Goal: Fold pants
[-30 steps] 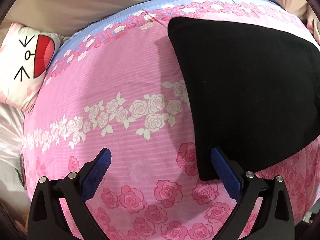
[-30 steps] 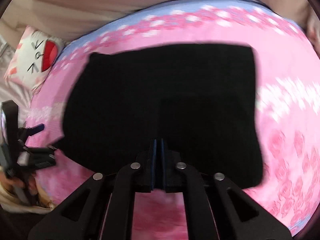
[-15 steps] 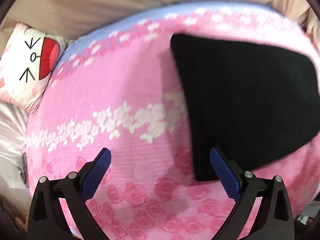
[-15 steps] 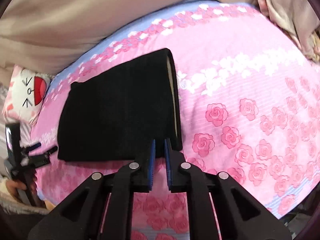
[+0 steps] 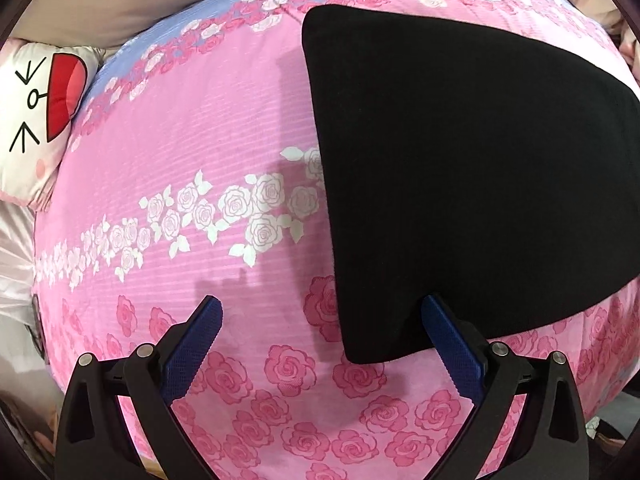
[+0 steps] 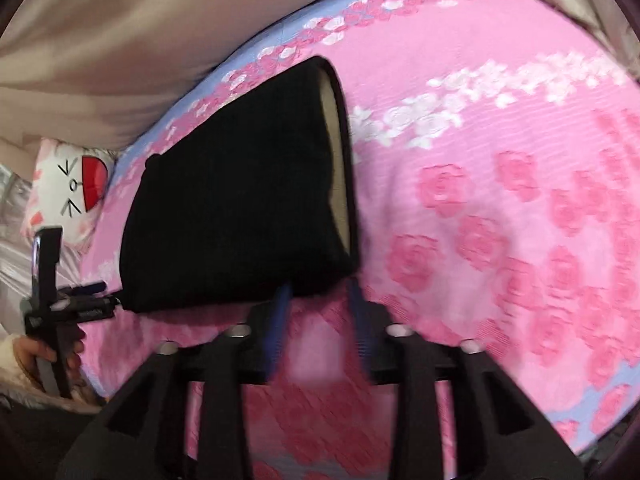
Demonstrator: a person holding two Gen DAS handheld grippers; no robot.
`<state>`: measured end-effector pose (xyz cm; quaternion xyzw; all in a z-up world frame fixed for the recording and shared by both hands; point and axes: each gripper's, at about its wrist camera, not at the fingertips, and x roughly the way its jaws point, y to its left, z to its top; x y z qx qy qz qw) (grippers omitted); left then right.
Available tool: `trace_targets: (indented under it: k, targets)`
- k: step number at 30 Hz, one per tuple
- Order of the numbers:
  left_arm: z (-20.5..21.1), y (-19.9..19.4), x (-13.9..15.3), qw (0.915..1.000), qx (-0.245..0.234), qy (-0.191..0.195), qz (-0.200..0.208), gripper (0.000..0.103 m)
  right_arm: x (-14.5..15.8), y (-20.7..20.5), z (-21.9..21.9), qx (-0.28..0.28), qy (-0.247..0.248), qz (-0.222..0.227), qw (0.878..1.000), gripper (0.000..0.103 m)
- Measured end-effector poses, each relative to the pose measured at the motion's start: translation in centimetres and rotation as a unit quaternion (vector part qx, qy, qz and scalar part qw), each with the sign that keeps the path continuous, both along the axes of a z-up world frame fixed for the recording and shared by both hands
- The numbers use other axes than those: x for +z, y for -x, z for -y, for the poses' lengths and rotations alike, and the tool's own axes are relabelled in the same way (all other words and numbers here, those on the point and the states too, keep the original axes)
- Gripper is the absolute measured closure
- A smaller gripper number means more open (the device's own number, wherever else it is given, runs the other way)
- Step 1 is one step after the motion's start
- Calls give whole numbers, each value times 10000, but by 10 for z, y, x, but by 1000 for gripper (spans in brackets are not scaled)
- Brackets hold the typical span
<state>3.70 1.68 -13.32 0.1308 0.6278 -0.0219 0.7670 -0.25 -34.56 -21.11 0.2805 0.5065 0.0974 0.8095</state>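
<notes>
Pants (image 5: 460, 168) lie folded flat on the bed (image 5: 192, 128), a soft, limp black knit that looks thick enough to sag if lifted by one corner. Left gripper (image 5: 320, 340) jaws spread wide, empty; right gripper (image 6: 320, 320) jaws parted, empty, at the near edge. Best pinch both near corners through all layers.

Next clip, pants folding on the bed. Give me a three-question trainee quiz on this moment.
1. True or false: the left gripper is shut on the black pants.
2. What lies beyond the far left corner of the rose-print bedspread? A) cartoon-face pillow B) laundry basket C) book
3. Is the right gripper gripping the pants?

Key:
1. False; it is open, empty.
2. A, the cartoon-face pillow.
3. No; it is open, at their near edge.
</notes>
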Motion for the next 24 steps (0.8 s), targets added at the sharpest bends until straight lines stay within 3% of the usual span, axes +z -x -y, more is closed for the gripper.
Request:
trace_targets:
  k: [1,4,6,8,11,13,15,19,22,24]
  targets:
    - [1,0,-1,10000,-4,-29,-12,5,-3,-5,-2,27,-267,16,9996,64]
    - [4,-1,-2,9998,-91,-198,-11,5,18,2,-4,183,-151,406,9989,79]
    - [3,-1,-4,9997,-114,-233,13,5,-4,7,-7,363,168,92,9992,79]
    - [2,-2,-7,9998,-95,-180,28,5,-15,14,-1,324,-111,56,9994,80]
    - [-5,-4,1,9999,57,94,-37,5,-5,17,6,157,-410,96,9990,68]
    - [-11,-3,12,9986,119,514,5,5,-4,17,3,179,-216,222,9994,49]
    - [-21,-4,17,9920,238,1231,-132,5,-12,14,-3,269,-265,201,9991,49]
    - [-31,-13,-6,9827,664,1618,-614,5,-19,2,-20,404,-188,443,9980,55]
    - [-41,-18,-20,9665,1092,2163,-849,6,-20,-9,-17,247,-594,297,9975,65]
    - [-38,-19,-20,9692,1015,2096,-806,9,-17,-12,-17,324,-655,229,9971,75]
